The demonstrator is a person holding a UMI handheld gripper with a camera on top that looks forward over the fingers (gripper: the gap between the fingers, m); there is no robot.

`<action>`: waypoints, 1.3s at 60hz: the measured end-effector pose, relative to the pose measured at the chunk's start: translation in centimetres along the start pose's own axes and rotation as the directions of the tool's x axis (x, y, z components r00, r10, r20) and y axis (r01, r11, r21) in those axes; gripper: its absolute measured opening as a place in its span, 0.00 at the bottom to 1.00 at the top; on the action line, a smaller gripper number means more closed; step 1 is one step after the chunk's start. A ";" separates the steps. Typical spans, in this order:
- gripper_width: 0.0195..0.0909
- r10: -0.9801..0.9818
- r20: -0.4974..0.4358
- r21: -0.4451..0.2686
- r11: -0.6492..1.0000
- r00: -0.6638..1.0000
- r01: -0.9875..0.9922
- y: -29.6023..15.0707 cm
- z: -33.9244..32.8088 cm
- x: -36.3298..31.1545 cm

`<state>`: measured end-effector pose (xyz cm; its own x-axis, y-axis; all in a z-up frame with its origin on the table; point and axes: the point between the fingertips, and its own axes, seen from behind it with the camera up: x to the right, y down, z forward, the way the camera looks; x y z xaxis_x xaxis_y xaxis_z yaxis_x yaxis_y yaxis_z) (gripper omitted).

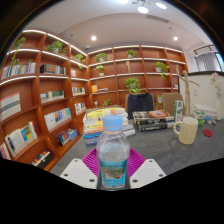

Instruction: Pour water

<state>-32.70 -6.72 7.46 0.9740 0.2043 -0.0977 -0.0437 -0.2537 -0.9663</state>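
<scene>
I am watching my gripper (113, 170) at the bottom center of the frame, and its two fingers are closing on a clear water bottle (113, 153) from either side, the magenta pads (93, 160) pressing against its lower body. The bottle is standing upright between the fingers, its blue cap (113, 122) rising to mid-frame. Beyond it, on the grey table (160, 148), stacks of books (100, 122) are lying just behind the cap. To the right of center a cream mug (187, 129) is sitting well apart from the bottle. Wooden bookshelves (45, 90) are filling the left and the back wall.
</scene>
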 end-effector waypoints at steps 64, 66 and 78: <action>0.17 0.856 0.397 0.023 -0.371 -0.332 -0.928 -15.0 7.0 24.5; 0.17 0.850 0.400 0.017 -0.381 -0.343 -0.924 -15.0 7.0 24.5; 0.17 0.870 0.360 0.014 -0.365 -0.336 -0.931 -14.0 7.3 23.9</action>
<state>-10.41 8.60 16.96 -0.4456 0.0505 -0.8938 -0.8937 -0.0847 0.4407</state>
